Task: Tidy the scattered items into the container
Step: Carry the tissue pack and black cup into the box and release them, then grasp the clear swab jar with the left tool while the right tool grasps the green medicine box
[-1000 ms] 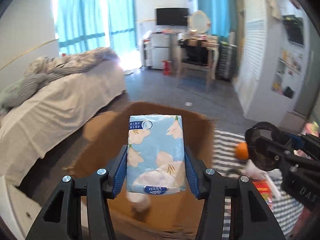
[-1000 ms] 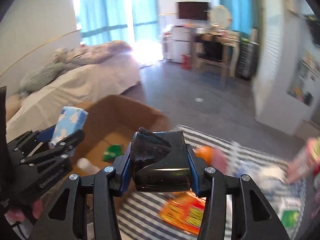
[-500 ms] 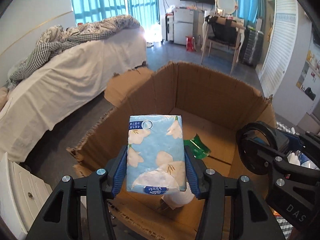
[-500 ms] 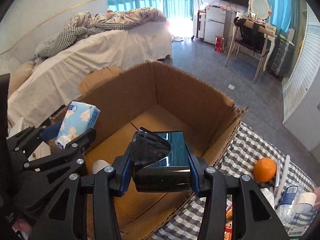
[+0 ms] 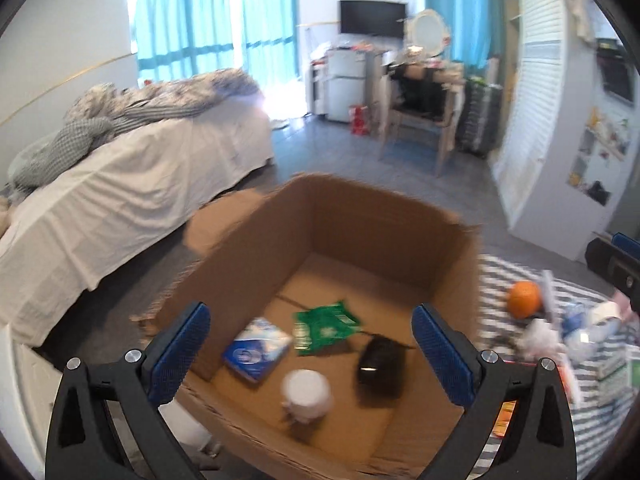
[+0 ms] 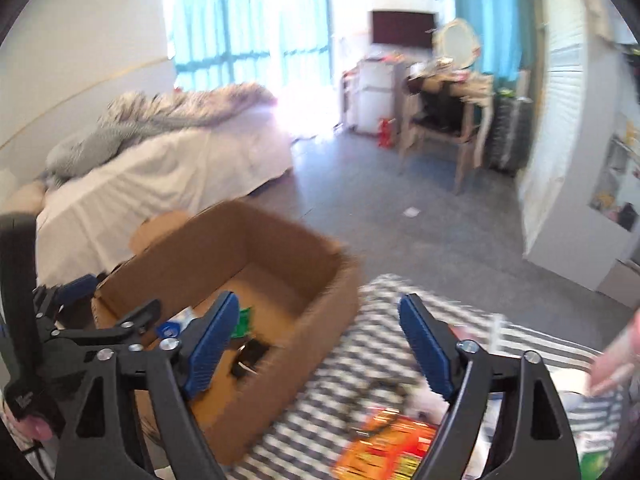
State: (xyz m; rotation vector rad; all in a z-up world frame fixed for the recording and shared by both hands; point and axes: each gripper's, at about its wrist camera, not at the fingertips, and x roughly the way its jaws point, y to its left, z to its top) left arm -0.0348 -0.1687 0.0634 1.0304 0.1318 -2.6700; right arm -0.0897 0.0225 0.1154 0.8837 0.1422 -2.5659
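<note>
A bed [image 5: 132, 184] stands far left and a chair [image 5: 420, 128] far behind an open cardboard box [image 5: 384, 236]. Inside on its floor lie a blue tissue pack [image 5: 256, 350] tilted diagonally, a green packet [image 5: 324, 326], a black block [image 5: 380, 364] and a white roll [image 5: 306, 394]. An orange [image 5: 525, 299] sits right on a checked cloth [image 6: 320, 408]. The left gripper [image 5: 310, 354] and right gripper [image 6: 316, 344] both gape wide, empty.
</note>
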